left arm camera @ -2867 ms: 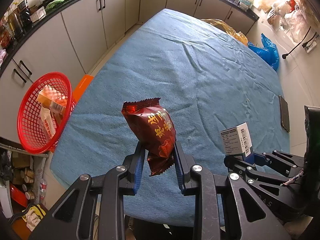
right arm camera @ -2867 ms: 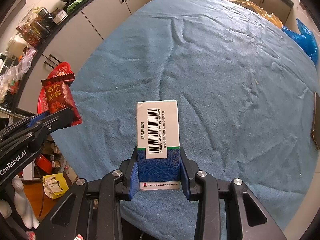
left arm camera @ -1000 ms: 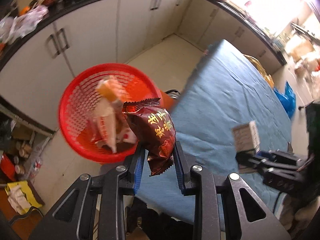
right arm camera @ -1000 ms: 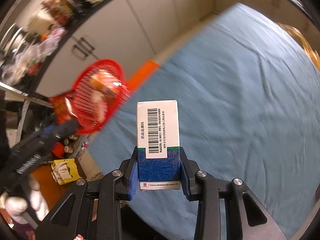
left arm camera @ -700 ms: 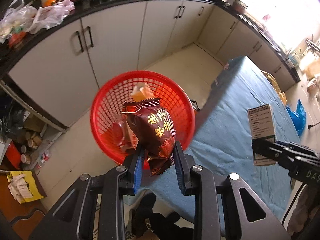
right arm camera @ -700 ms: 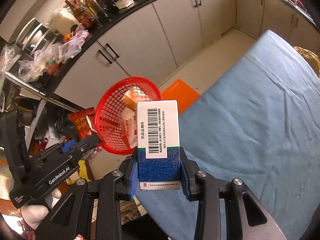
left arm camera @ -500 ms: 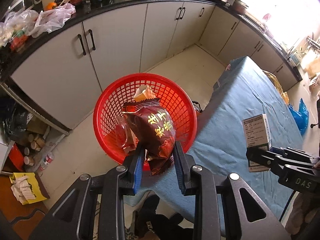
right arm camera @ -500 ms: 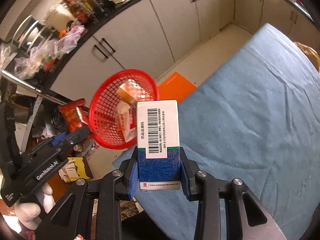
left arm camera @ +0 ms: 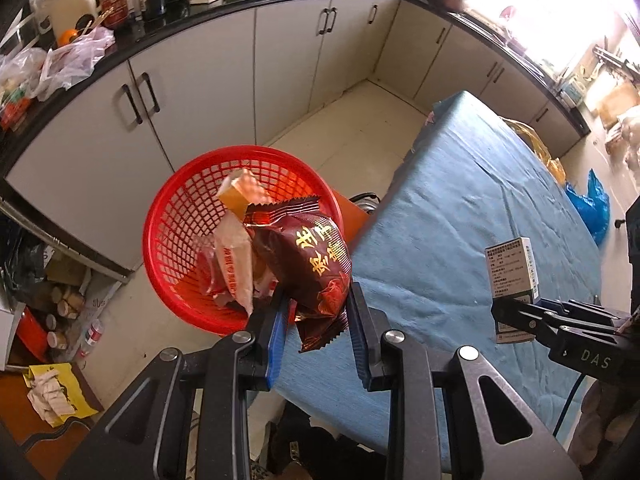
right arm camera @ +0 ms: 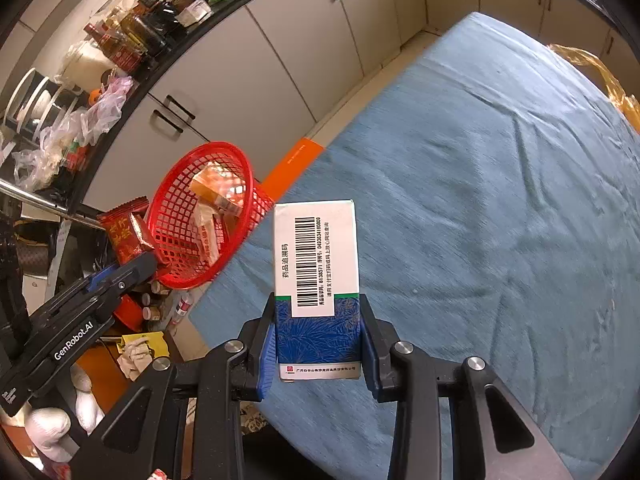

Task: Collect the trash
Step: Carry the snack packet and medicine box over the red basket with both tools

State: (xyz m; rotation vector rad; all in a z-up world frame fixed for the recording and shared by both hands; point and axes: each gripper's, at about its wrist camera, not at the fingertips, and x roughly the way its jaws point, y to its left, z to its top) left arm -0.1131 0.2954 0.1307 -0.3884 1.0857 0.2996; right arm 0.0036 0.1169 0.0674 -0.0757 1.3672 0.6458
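Basket [left arm camera: 176,216] contents clearest left wrist.

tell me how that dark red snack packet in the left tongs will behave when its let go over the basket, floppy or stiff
The snack packet looks like thin crinkled foil, so probably floppy and light. The left tongs pinch only its lower part and the puffed top leans sideways, so it may tumble rather than drop straight. It hangs over the near rim of the red basket, so it could catch the edge.

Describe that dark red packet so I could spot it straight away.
Find the red mesh basket on the floor beside the blue-covered table. Just in front of it, the left tongs pinch a snack packet: dark red foil with gold characters, crimped ends.
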